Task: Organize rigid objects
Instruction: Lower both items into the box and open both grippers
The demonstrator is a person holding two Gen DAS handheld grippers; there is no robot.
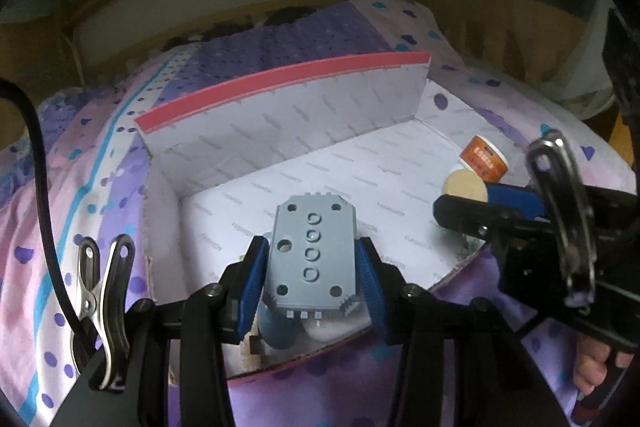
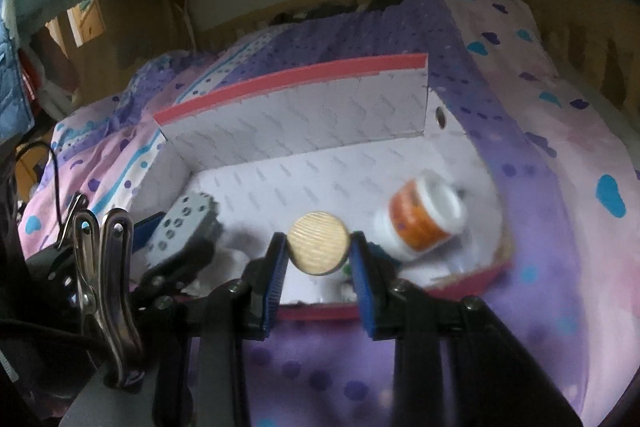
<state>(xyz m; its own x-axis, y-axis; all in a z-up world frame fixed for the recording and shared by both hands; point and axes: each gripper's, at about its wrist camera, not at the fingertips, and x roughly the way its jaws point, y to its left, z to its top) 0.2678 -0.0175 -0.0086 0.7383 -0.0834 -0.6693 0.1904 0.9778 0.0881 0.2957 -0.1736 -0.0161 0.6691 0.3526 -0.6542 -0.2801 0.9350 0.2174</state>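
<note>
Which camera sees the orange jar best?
The right wrist view: the orange jar lies on its side in the box, wholly visible though slightly blurred. In the left wrist view it is small, partly hidden behind the right gripper.

An open box lies on the bed, its raised lid flap standing along the far side. Over the box's near edge, the left hand-held gripper holds a flat plate with holes between its pads. To the right, the right hand-held gripper holds a round disc — also above the box's near part. A small jar lies tipped on its side in the box's right end, just beyond the disc.
</note>
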